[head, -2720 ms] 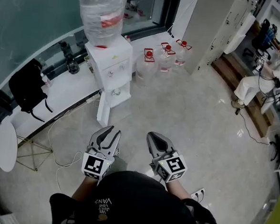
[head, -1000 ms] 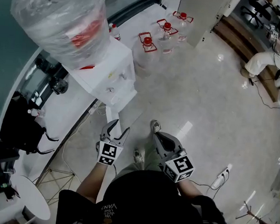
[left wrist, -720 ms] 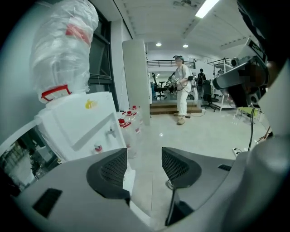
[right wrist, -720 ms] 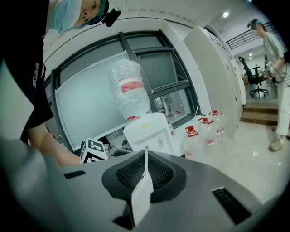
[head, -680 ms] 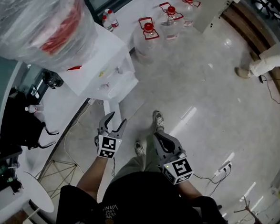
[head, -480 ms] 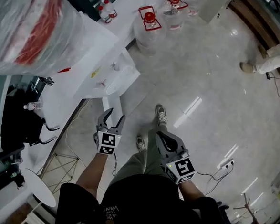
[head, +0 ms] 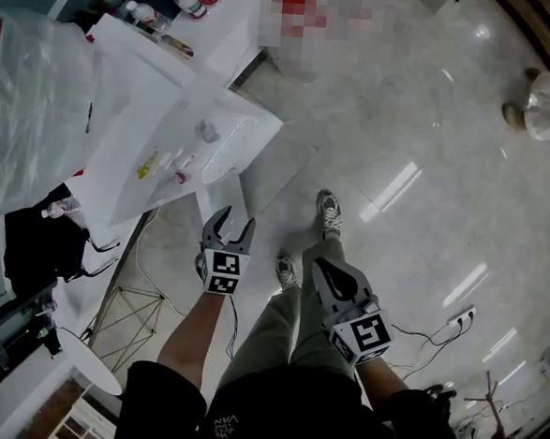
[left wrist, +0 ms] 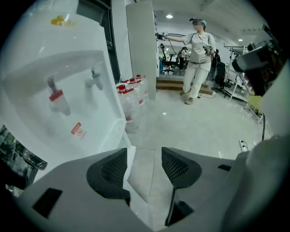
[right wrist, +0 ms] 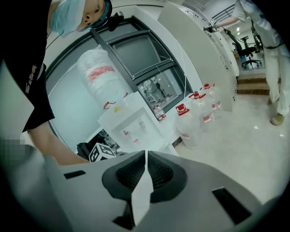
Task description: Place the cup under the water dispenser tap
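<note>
The left gripper [head: 231,222] was held out empty, jaws parted, close before the white water dispenser [head: 182,132]. In the left gripper view its red tap [left wrist: 56,97] and white tap [left wrist: 94,80] were seen up and to the left. The right gripper [head: 326,269] was kept back over the person's leg, well apart from the taps. Its jaws were clamped on a thin white edge, apparently the cup [right wrist: 140,195].

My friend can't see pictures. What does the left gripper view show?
The left gripper, jaws open and empty, is close to a white water dispenser with a red tap and a white tap. Farther off are water bottles on the floor and a person in white.
</note>
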